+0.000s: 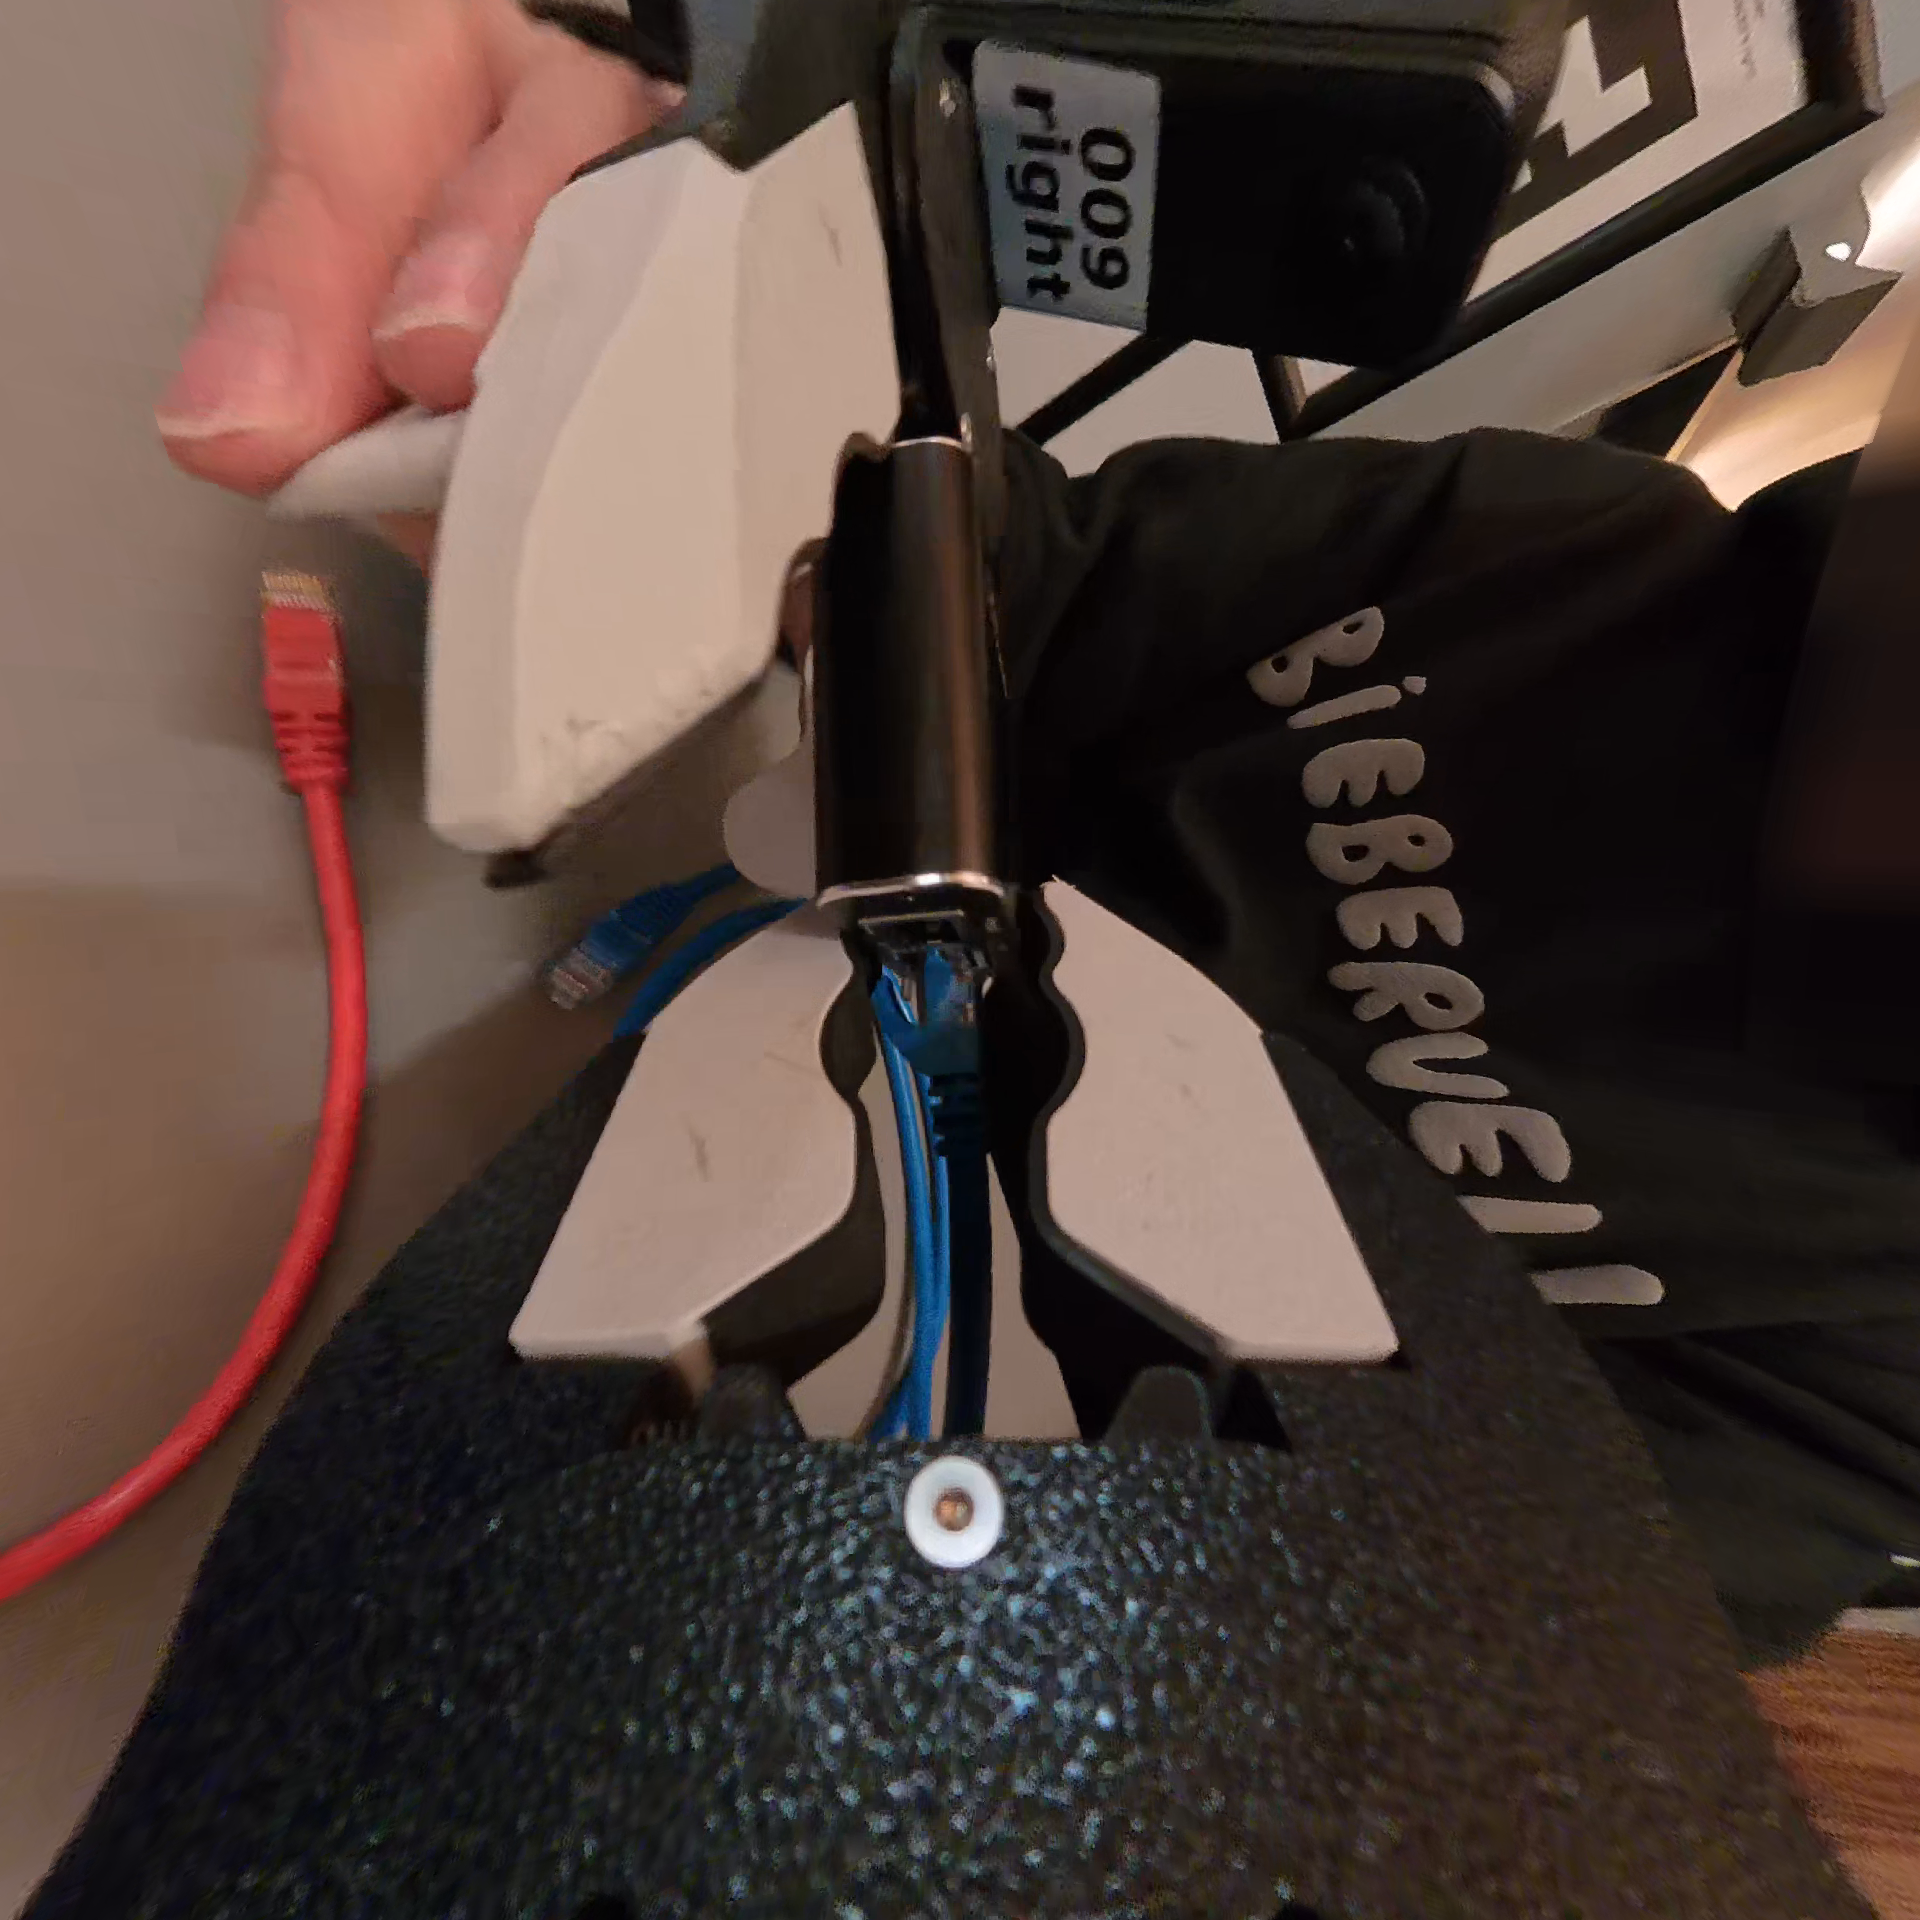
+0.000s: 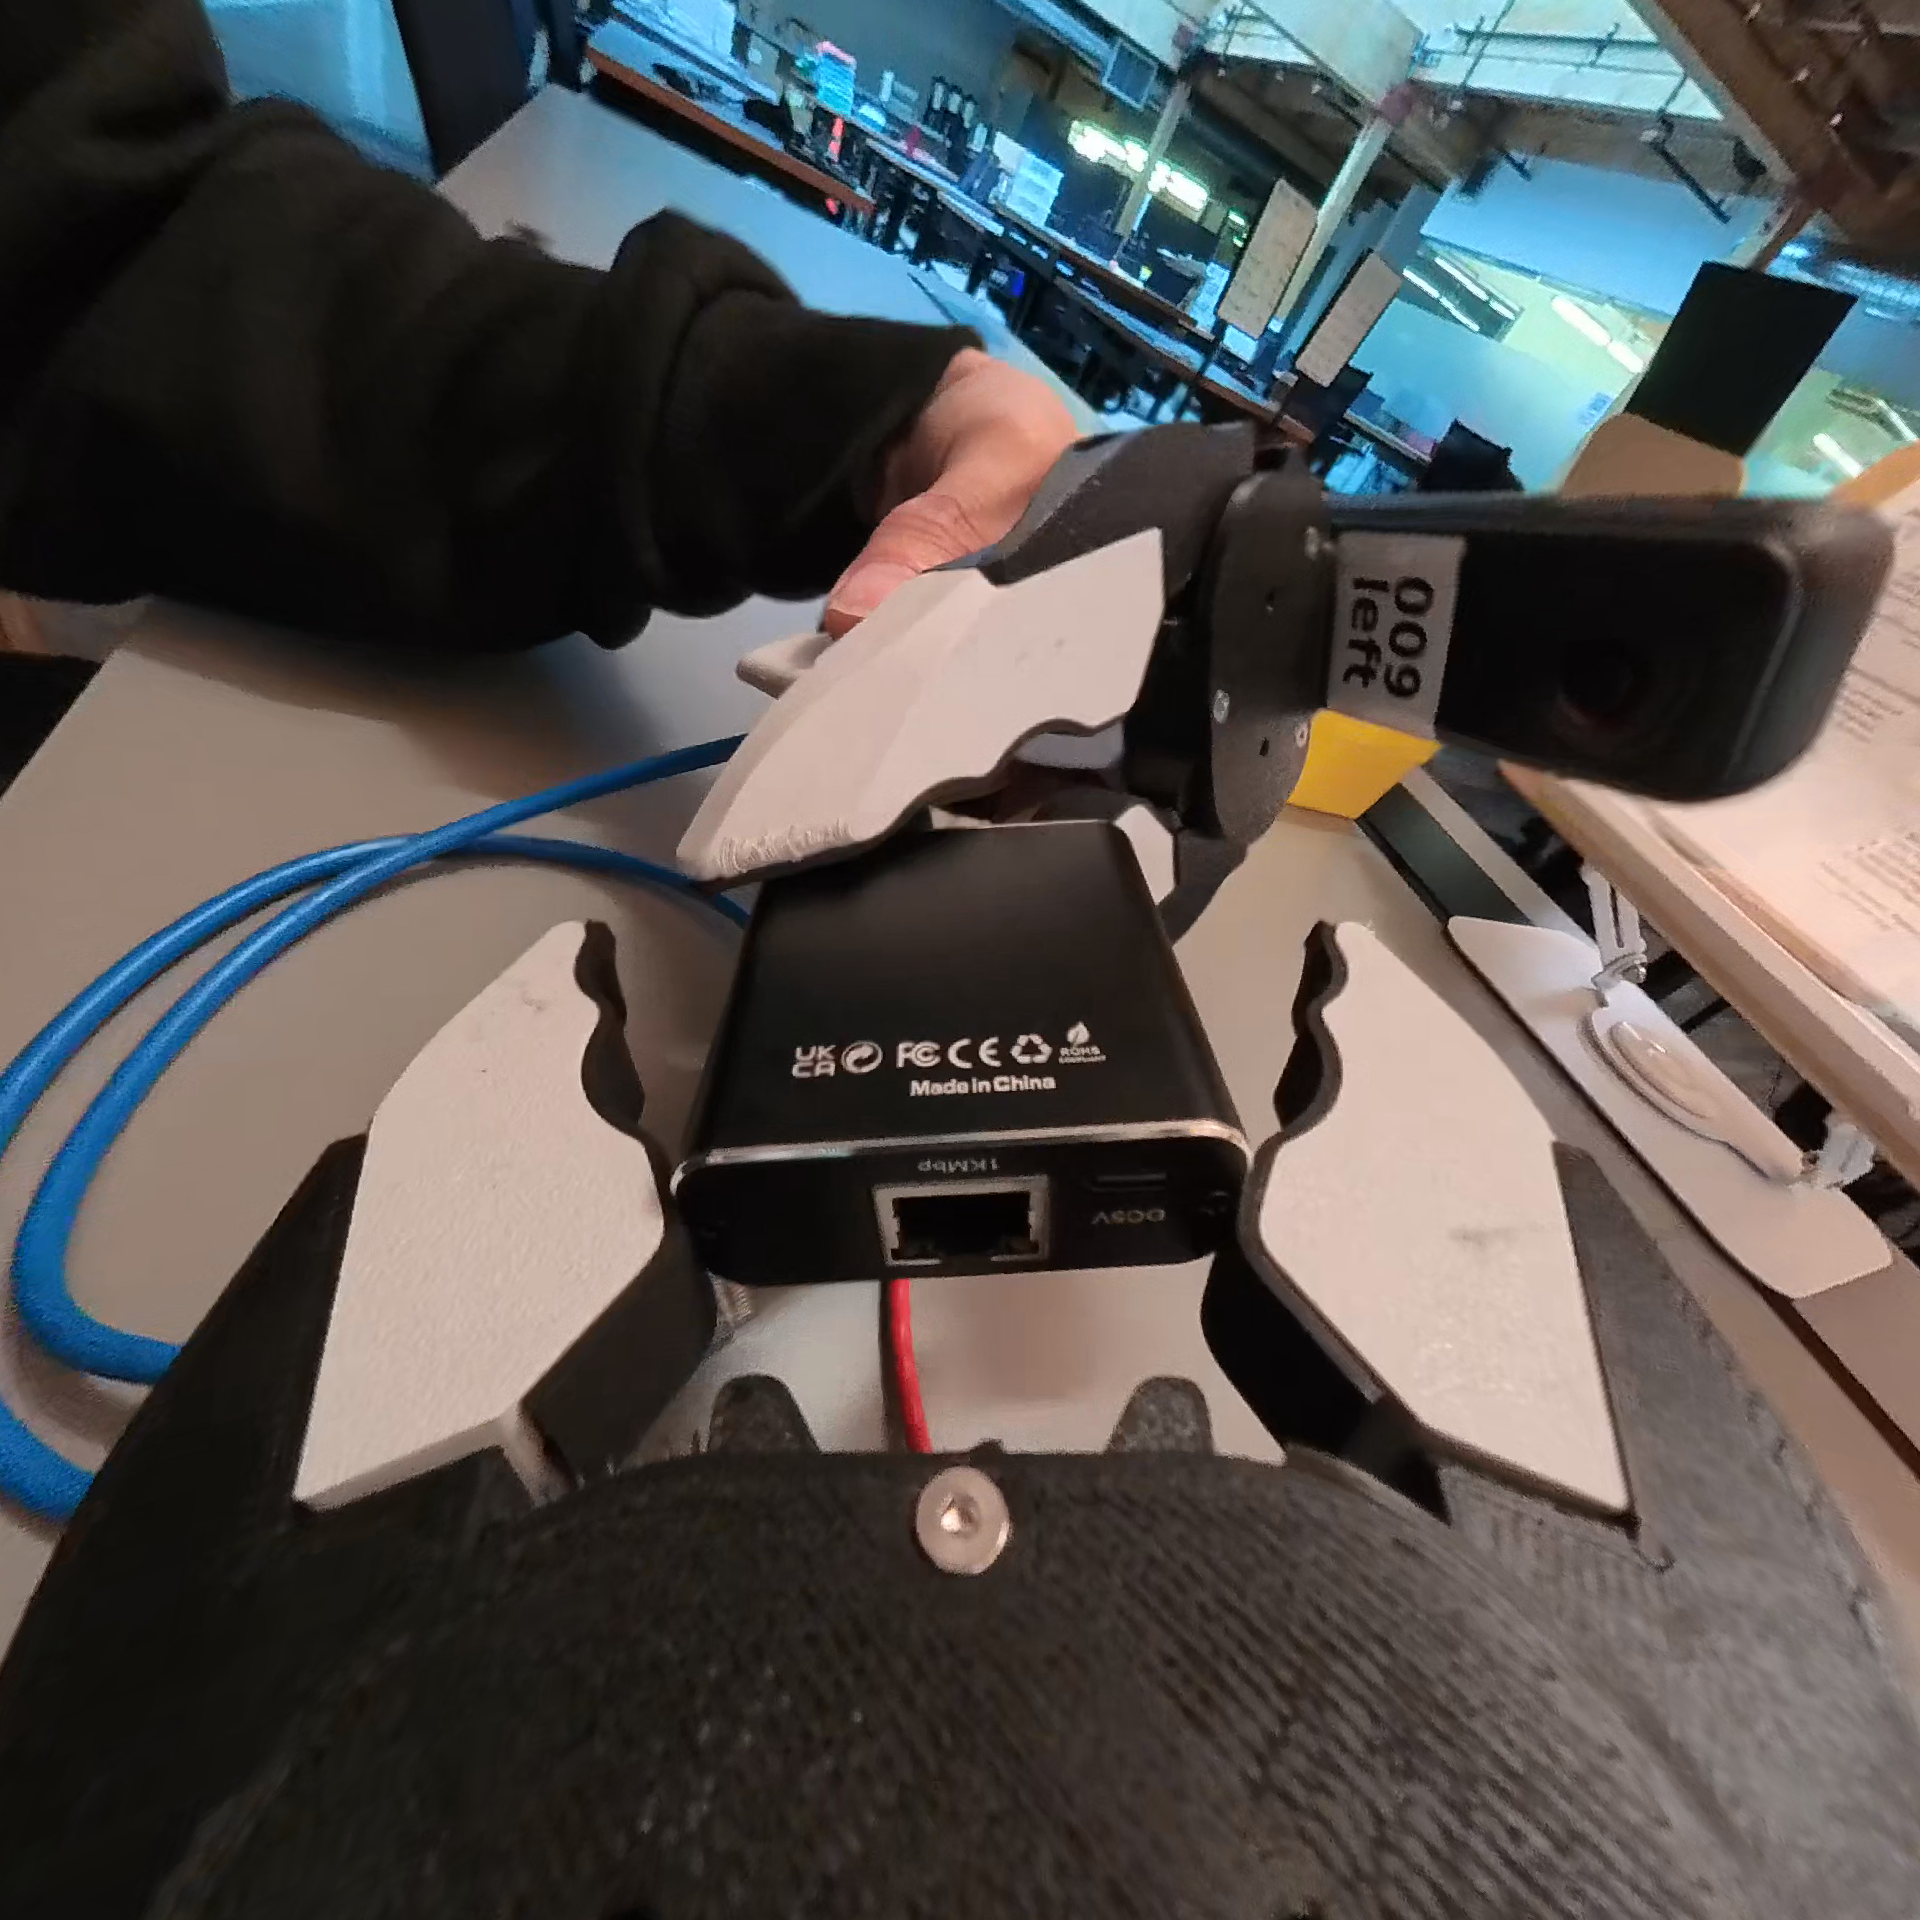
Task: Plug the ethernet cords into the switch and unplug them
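Dead centre, right gripper (image 2: 961,966) clamps the switch (image 2: 966,1049) steady, left gripper (image 1: 935,925) straddles its blue cord (image 1: 914,1195) end, grip unclear; best press the latch, pull straight.

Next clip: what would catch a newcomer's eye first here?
The black switch, held between the two grippers, its empty port facing the right wrist camera. In the left wrist view its other end carries a plugged-in blue ethernet cord, between the left gripper's fingers. A loose red ethernet cord lies unplugged on the table to the left.

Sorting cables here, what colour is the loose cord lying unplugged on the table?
Red cord, clearest in the left wrist view.
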A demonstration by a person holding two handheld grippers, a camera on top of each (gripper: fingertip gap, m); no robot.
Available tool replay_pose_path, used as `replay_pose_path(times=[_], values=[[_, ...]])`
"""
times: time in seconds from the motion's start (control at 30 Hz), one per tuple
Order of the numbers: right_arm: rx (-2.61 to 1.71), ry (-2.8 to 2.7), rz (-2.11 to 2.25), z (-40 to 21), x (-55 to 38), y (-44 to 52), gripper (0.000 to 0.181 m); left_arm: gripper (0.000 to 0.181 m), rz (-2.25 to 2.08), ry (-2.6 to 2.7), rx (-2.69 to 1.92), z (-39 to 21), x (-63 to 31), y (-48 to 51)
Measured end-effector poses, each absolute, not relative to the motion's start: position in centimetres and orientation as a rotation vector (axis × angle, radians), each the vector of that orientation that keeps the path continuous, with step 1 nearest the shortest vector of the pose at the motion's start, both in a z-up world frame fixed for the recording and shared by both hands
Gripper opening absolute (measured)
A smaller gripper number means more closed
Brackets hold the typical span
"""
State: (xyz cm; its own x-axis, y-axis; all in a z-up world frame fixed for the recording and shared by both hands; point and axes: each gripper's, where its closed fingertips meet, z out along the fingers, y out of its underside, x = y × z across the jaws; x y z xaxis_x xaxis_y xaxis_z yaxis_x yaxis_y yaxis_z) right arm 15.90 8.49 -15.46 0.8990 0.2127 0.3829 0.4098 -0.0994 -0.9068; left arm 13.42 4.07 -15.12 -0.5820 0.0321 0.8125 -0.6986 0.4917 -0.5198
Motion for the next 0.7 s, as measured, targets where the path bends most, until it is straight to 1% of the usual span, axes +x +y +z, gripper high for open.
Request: replay_pose_path(times=[0.13, 0.2, 0.27, 0.37, 0.5, 0.7], values=[[-1.614, -0.366, -0.160, -14.0, 17.3, 8.0, 0.121, 0.034, 1.388, -1.963, 0.572, -14.0, 15.8, 3.6], [-1.601, -0.361, -0.175, -13.9, 17.6, 7.9, 0.121, 0.038, 1.412, -1.948, 0.563, -13.9, 15.9, 3.5], [-1.611, -0.366, -0.204, -14.2, 17.7, 8.1, 0.121, 0.037, 1.417, -1.979, 0.552, -14.4, 16.0, 3.5], [-1.619, -0.393, -0.231, -14.6, 17.6, 8.2, 0.122, 0.030, 1.365, -1.984, 0.582, -14.8, 16.0, 3.5], [-1.619, -0.411, -0.244, -14.6, 17.4, 8.1, 0.122, 0.028, 1.275, -1.974, 0.618, -14.8, 15.6, 3.6], [-1.581, -0.437, -0.168, -14.4, 16.3, 7.8, 0.112, 0.025, 1.193, -1.931, 0.687, -14.6, 15.0, 3.8]])
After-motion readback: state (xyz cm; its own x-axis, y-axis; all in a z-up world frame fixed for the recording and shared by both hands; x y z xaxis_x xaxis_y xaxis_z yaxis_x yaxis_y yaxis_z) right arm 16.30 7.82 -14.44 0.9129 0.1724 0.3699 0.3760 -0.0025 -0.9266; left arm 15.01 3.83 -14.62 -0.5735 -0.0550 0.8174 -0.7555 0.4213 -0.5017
